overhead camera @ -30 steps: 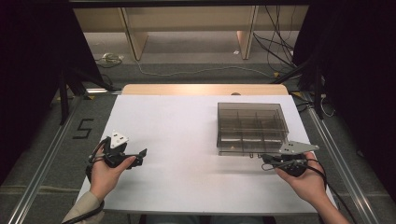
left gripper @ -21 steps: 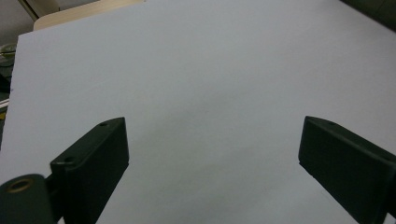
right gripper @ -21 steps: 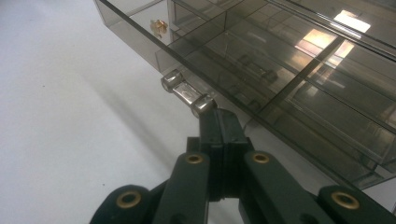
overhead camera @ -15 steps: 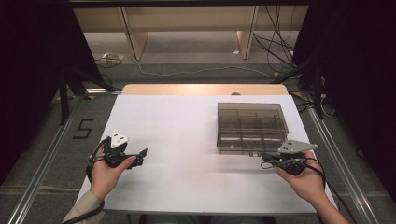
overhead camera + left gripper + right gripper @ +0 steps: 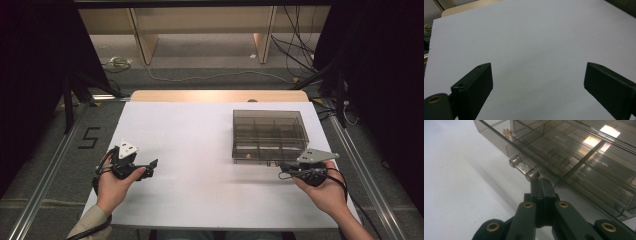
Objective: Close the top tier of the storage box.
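1. One smoky, see-through compartment box [image 5: 269, 134] stands on the white bench [image 5: 200, 145], on its right half, with the lid down; its inner walls divide it into several cells, though the count of cells cannot be read for certain.
2. One small brass-coloured part [image 5: 507, 131] lies inside the box, in a cell at the front edge, seen through the wall in the right gripper view.
3. Two clear latch tabs [image 5: 523, 167] show on the front wall of the box in the right gripper view, side by side.
4. Two sets of tongs are in use, one in each of the person's hands: the left tongs [image 5: 150, 165] and the right tongs [image 5: 284, 166].
5. Seen from the high view, the box has its long axis running across the bench from left to right, square to the bench edges, with its latched front wall facing the person.
6. The left tongs stand wide open above bare bench at the left front, well apart from the box; in the left gripper view the two black jaws are far apart with nothing between them, and they point toward the middle of the bench.
7. The right tongs are closed tight, jaw against jaw, holding nothing. Their tip sits just at the box's front wall, right beside the nearer latch tab; whether it touches the tab cannot be told.
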A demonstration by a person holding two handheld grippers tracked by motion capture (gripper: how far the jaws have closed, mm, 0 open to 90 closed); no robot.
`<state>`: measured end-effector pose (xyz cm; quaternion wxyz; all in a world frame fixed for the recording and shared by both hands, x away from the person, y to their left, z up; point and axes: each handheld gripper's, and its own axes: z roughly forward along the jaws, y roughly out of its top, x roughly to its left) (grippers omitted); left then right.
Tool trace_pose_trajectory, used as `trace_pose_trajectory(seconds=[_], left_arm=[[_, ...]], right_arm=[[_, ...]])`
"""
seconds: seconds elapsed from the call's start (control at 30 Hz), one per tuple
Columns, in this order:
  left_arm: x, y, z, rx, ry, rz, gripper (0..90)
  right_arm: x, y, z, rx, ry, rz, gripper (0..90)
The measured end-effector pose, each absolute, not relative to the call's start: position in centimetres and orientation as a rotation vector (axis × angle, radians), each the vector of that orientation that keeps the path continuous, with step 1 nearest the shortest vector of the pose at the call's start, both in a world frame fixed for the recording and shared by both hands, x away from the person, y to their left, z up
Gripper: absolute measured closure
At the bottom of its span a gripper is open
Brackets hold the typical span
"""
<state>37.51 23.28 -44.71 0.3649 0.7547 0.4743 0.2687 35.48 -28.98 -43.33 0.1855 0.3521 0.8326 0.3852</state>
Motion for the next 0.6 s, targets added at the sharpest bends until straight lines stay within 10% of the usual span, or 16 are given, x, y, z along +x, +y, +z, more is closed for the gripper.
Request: trace_pose_trajectory(seconds=[0.6], left_arm=[[37.56, 23.21, -44.73, 1.942, 1.219, 0.690, 8.4]], right_arm=[[35.96, -28.78, -43.36, 0.997, 2.339, 1.080, 90.0]])
